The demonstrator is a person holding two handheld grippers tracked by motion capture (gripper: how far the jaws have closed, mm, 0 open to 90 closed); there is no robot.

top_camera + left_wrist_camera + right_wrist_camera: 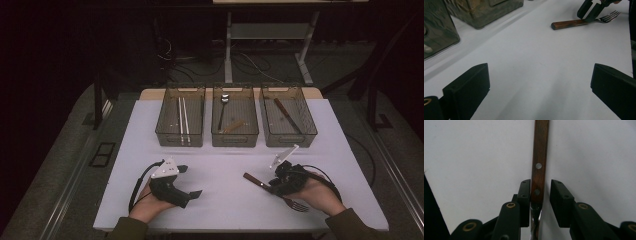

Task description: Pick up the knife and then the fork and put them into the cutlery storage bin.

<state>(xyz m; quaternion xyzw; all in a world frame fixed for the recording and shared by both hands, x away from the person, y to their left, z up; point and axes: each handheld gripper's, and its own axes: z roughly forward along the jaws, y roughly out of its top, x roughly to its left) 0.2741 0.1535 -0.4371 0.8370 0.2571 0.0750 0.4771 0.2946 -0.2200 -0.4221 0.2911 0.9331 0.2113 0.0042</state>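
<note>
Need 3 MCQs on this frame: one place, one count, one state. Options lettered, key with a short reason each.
1. Where does the fork lie?
A. in the middle bin
B. on the white table, by the right gripper
C. on the floor

2. How many clear bins stand at the table's far edge?
A. two
B. three
C. five

3. How do the right gripper's jaws stand to the fork?
A. one on each side of it where the wooden handle meets the metal, a gap visible on one side
B. wide open and far from it
C. holding it high in the air

Key: 1 B, the high view shows it flat on the table under that gripper. 2 B, left bin, middle bin and right bin stand in a row. 3 A, the right gripper view shows the handle between the jaws, still flat on the table.
</note>
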